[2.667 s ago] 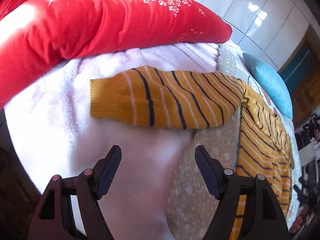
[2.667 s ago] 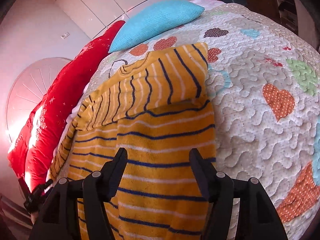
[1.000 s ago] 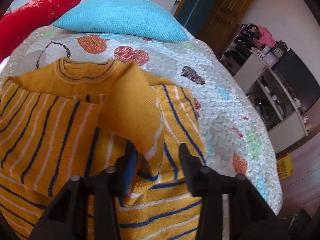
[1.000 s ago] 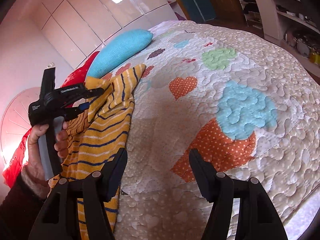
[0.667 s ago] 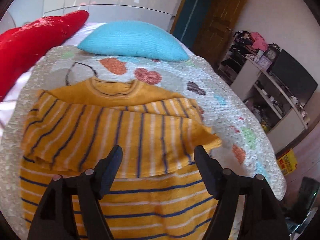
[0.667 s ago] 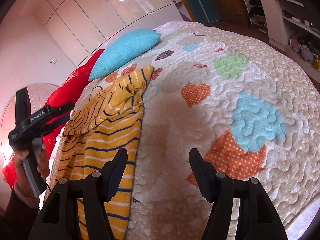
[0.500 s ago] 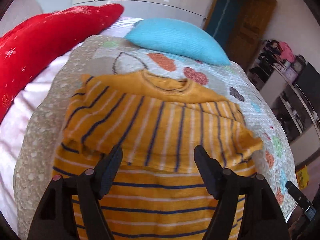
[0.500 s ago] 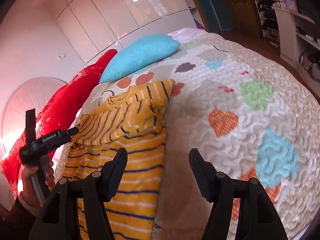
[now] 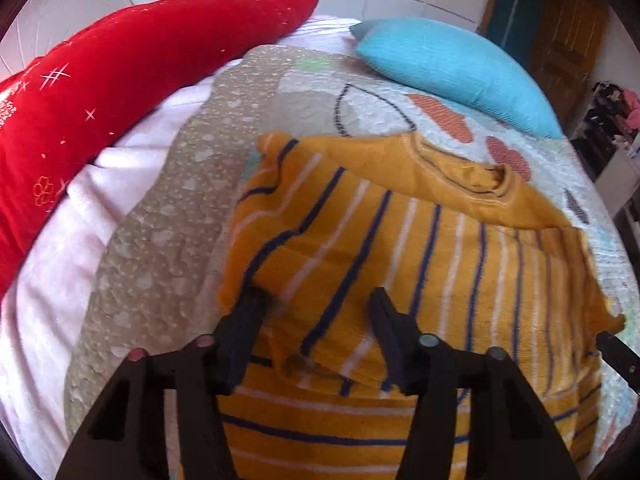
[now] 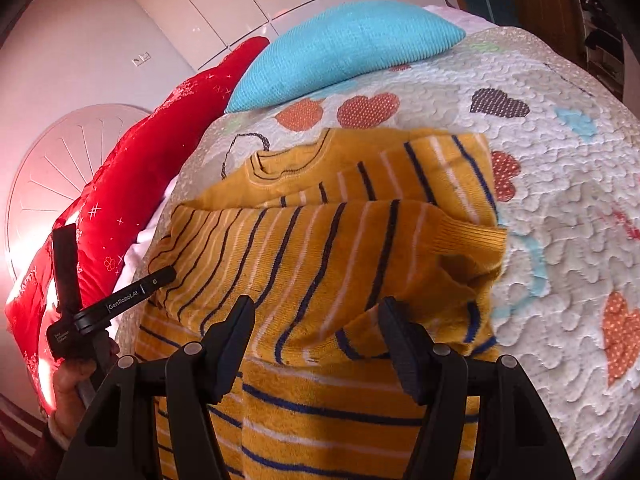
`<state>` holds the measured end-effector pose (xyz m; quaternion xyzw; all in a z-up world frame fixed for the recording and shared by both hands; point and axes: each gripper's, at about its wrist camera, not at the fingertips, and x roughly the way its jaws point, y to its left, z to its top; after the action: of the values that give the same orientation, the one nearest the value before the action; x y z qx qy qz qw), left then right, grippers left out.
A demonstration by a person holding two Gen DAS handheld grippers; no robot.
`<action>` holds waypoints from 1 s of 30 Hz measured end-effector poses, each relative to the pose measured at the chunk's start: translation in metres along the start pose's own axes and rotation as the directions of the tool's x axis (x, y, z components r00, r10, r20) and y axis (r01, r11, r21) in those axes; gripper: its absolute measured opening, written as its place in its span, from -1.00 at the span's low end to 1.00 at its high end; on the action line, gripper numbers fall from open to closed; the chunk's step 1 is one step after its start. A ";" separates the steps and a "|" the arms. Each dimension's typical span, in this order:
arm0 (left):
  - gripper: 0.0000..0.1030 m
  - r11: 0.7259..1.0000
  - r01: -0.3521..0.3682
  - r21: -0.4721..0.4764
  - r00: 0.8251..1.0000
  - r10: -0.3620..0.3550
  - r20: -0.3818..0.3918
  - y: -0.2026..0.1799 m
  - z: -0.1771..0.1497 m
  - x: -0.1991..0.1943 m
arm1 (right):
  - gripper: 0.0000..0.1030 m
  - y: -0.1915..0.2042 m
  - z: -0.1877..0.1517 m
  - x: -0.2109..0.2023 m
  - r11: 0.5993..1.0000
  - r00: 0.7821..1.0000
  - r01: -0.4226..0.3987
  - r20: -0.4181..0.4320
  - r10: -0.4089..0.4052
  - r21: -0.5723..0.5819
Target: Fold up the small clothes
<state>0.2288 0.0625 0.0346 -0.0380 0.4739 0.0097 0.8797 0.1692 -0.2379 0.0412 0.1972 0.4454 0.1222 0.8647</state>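
The striped sweater (image 10: 320,264) lies on the quilt (image 10: 560,208) with both sleeves folded across its chest; the body fold remains. The left gripper (image 9: 316,308), jaws just closing, and the right gripper (image 10: 316,320) hang open over it, gripping nothing.

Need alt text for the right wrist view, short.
A yellow striped sweater lies on a heart-patterned quilt, both sleeves folded across its chest, with the open right gripper just above it. The left gripper is at the sweater's left edge; a blue pillow and red pillow lie behind.
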 end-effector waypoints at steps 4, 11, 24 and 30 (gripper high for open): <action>-0.13 0.995 0.056 -0.079 0.998 -0.057 -0.013 0.022 0.001 0.009 | 0.33 -0.006 -0.001 0.015 1.000 1.000 0.000 -0.006 0.000 0.004; -0.12 0.995 0.086 -0.056 0.996 -0.086 0.004 0.032 -0.009 -0.013 | 0.24 -0.040 0.001 -0.009 0.997 1.000 0.017 0.024 -0.019 0.078; 0.53 0.991 0.128 -0.038 0.991 -0.127 0.037 0.074 -0.100 -0.105 | 0.32 -0.072 -0.084 -0.103 0.987 0.992 0.126 -0.009 -0.125 0.099; 0.53 0.936 0.305 -0.173 0.942 -0.323 -0.088 0.094 -0.158 -0.094 | 0.32 -0.079 -0.150 -0.113 0.975 0.998 -0.052 -0.033 0.061 0.216</action>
<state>0.0407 0.1459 0.0215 -0.1829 0.5094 -0.0959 0.8354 -0.0153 -0.3176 0.0087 0.2998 0.4673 0.1017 0.8255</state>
